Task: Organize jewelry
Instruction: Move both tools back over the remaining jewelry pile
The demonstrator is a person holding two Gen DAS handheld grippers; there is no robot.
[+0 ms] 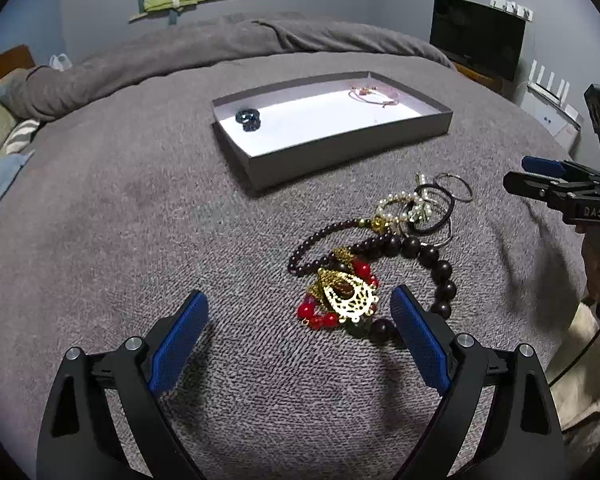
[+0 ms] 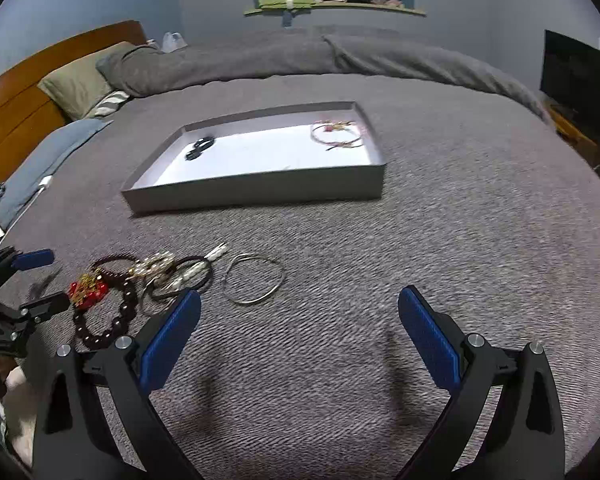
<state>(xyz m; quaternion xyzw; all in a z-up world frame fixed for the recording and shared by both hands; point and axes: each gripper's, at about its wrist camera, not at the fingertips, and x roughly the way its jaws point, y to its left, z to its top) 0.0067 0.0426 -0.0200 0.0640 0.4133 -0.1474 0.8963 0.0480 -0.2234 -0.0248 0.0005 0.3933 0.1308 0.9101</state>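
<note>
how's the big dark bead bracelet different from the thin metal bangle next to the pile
The bead bracelet is a string of large dark round beads, tangled into the jewelry pile; the metal bangle is a thin, smooth silvery hoop lying at the pile's edge. Both lie flat on the grey blanket, outside the tray.

Your left gripper's right finger (image 1: 418, 338) covers part of the dark bead bracelet (image 1: 440, 276). Jewelry pile (image 2: 140, 280): strands overlap, can't separate pieces. Your other gripper (image 1: 560, 190) cut off at frame edge. Small dark item in the tray (image 2: 256, 192) unidentifiable.
</note>
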